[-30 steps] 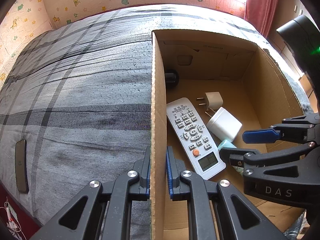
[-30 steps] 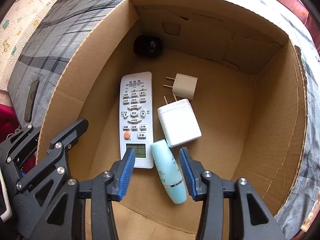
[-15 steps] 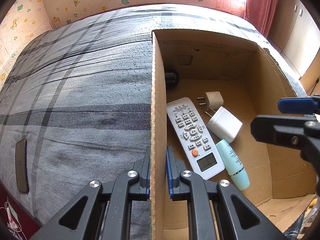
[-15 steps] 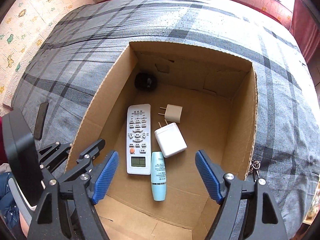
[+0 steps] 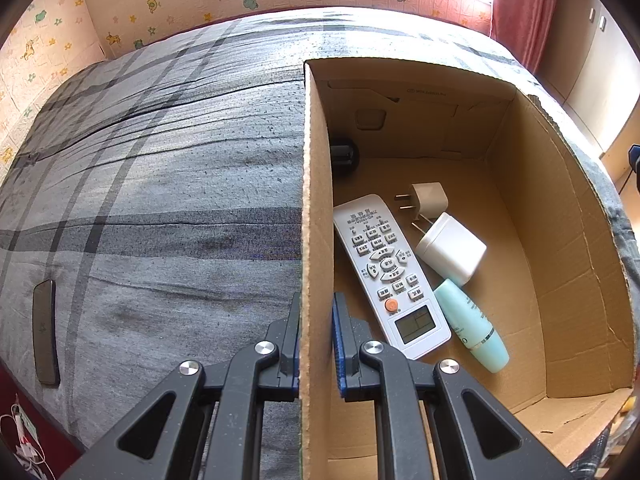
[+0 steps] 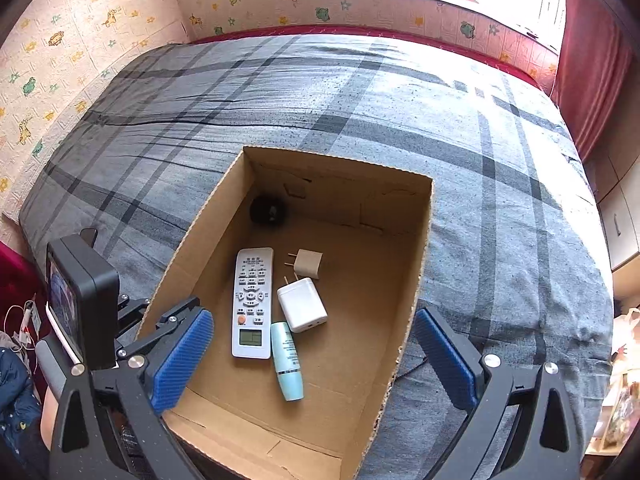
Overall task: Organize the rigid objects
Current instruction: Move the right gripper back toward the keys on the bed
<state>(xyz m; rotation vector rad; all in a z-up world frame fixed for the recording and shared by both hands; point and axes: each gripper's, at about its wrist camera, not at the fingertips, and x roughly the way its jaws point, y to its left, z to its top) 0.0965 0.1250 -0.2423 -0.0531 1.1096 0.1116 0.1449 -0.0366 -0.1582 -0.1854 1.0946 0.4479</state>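
An open cardboard box stands on the bed. On its floor lie a white remote, a teal bottle, a white charger, a small beige plug and a black round object. My left gripper is shut on the box's left wall. High above the box's near end, my right gripper has its jaws opening wide, with nothing between the blue pads.
A grey plaid cover spreads over the bed around the box. A dark flat slab lies near the bed's left edge. Patterned walls stand behind and to the left, a red curtain at the right.
The right gripper has risen out of the box and spread its jaws wide, leaving the teal bottle lying beside the remote. The left gripper has stayed put on the box wall.
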